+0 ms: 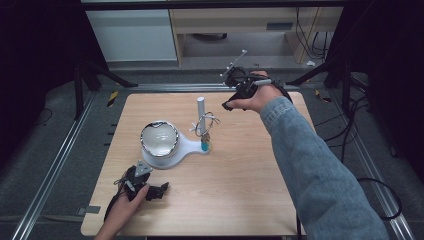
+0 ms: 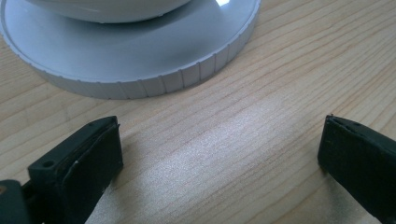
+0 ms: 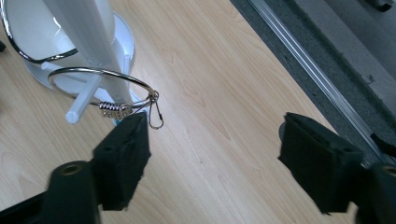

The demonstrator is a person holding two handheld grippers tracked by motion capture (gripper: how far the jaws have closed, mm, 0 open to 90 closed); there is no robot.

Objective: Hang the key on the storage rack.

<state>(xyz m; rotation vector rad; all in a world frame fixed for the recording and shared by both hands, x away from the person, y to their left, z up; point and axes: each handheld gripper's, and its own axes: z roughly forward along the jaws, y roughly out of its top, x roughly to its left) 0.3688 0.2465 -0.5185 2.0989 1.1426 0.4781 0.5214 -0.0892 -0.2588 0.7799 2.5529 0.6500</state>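
A white stand [image 1: 172, 147] sits near the middle of the table [image 1: 240, 175], with a round mirror [image 1: 159, 137] on its base and a post [image 1: 200, 107] rising at its right end. A wire ring [image 3: 100, 74] hangs on the post's pegs (a small clasp [image 3: 156, 116] dangles from it). The right gripper [image 1: 235, 87] is raised above the table's far side, beyond the post, jaws spread and holding nothing. The left gripper [image 1: 145, 187] rests at the near left, just beside the round base [image 2: 140, 60], jaws also wide apart over bare wood.
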